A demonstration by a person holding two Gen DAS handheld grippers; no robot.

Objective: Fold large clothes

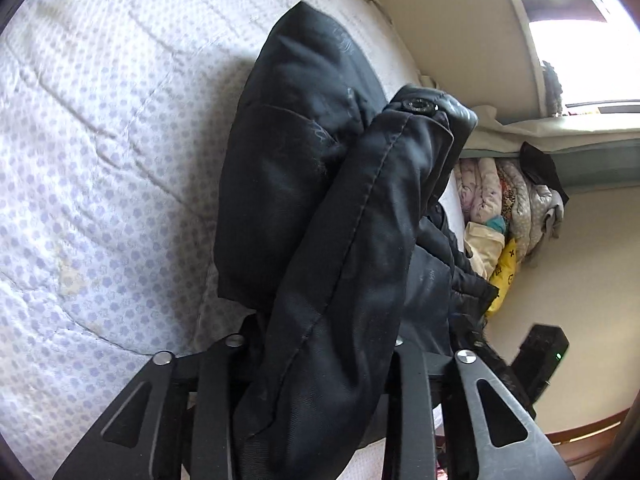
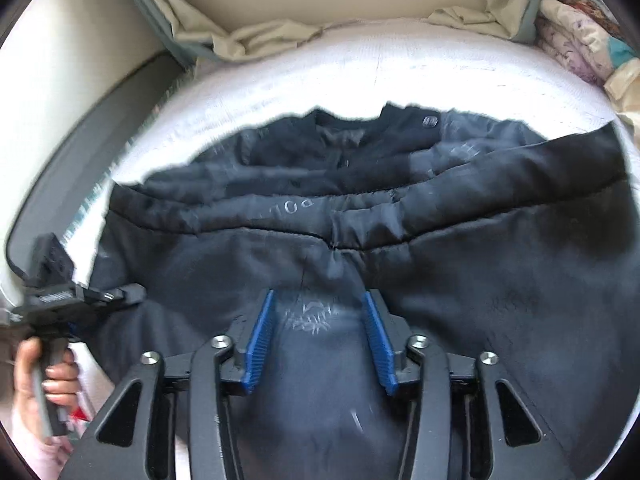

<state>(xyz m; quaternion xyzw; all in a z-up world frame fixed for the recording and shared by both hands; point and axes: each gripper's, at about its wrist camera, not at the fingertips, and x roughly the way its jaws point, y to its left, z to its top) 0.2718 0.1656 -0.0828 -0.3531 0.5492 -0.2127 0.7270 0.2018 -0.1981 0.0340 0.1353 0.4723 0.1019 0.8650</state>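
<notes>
A large black padded jacket [image 2: 360, 216] lies spread on a white quilted bed [image 2: 360, 64]. In the left wrist view a thick bunch of the jacket [image 1: 340, 208] fills the space between my left gripper's fingers and hides the pads; the gripper [image 1: 320, 344] is shut on it, held above the bed [image 1: 100, 140]. A snap button [image 1: 418, 105] shows on the raised edge. My left gripper also shows in the right wrist view [image 2: 124, 294], at the jacket's left edge. My right gripper [image 2: 320, 312] is open, its blue pads [image 2: 260, 332] hovering just over the jacket's near part.
A pile of folded quilts and clothes [image 1: 508, 200] sits by the wall beyond the bed. Crumpled beige bedding [image 2: 248, 36] lines the far edge under a grey-green frame [image 2: 152, 8]. A person's hand [image 2: 44, 372] holds the left gripper's handle.
</notes>
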